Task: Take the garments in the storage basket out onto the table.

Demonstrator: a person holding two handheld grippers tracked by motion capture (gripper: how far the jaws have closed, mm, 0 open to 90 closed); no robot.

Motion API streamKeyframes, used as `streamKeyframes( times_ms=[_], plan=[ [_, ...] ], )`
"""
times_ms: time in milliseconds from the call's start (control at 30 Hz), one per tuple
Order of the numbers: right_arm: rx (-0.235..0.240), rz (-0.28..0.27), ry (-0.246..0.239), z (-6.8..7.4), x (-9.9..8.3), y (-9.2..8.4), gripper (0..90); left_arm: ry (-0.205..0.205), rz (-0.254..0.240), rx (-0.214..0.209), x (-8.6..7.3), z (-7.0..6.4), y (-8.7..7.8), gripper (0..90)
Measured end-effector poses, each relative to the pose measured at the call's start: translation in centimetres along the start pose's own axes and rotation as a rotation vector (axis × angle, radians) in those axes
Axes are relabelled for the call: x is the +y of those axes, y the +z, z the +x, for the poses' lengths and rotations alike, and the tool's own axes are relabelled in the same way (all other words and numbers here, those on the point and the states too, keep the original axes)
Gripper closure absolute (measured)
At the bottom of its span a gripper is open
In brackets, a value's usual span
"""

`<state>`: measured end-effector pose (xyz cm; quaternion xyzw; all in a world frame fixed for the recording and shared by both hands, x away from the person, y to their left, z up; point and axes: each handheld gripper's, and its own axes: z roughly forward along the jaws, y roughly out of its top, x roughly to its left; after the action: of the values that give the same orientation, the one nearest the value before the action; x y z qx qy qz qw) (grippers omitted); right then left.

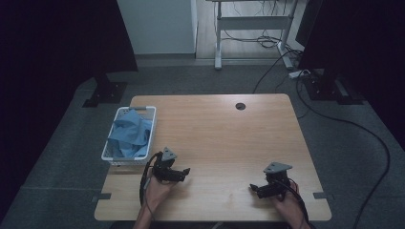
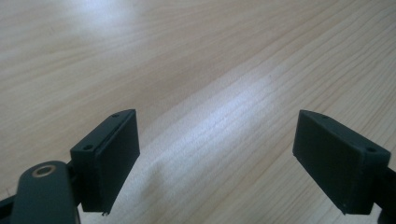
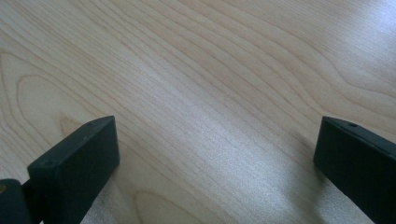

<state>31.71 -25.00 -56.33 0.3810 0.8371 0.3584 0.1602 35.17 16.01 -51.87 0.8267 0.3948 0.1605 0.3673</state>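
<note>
A white wire basket (image 1: 110, 141) holding crumpled blue cloth (image 1: 130, 134) stands at the left edge of the wooden table (image 1: 224, 129). My left gripper (image 1: 185, 172) rests low over the table just right of the basket's near corner, pointing right, its jaws wide apart with nothing between them. In the left gripper view its fingers (image 2: 108, 158) frame bare wood grain. My right gripper (image 1: 253, 189) sits near the front right of the table, pointing left, open and empty. The right gripper view has its fingers (image 3: 77, 168) spread over bare wood.
A round cable hole (image 1: 240, 106) lies near the table's far edge. Beyond the table are a desk frame (image 1: 253, 28) and cables on the grey floor (image 1: 334, 119). Dark stands (image 1: 105, 90) flank the far corners.
</note>
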Motion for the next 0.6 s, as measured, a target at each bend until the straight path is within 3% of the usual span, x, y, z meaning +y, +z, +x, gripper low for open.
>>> streamKeyframes(
  times_ms=[600],
  plan=[
    [0.001, 0.0, 0.0, 0.0, 0.0, 0.0, 0.0, 0.016, -0.013, 0.015, 2.8, 0.8, -0.9, 8.5]
  ],
)
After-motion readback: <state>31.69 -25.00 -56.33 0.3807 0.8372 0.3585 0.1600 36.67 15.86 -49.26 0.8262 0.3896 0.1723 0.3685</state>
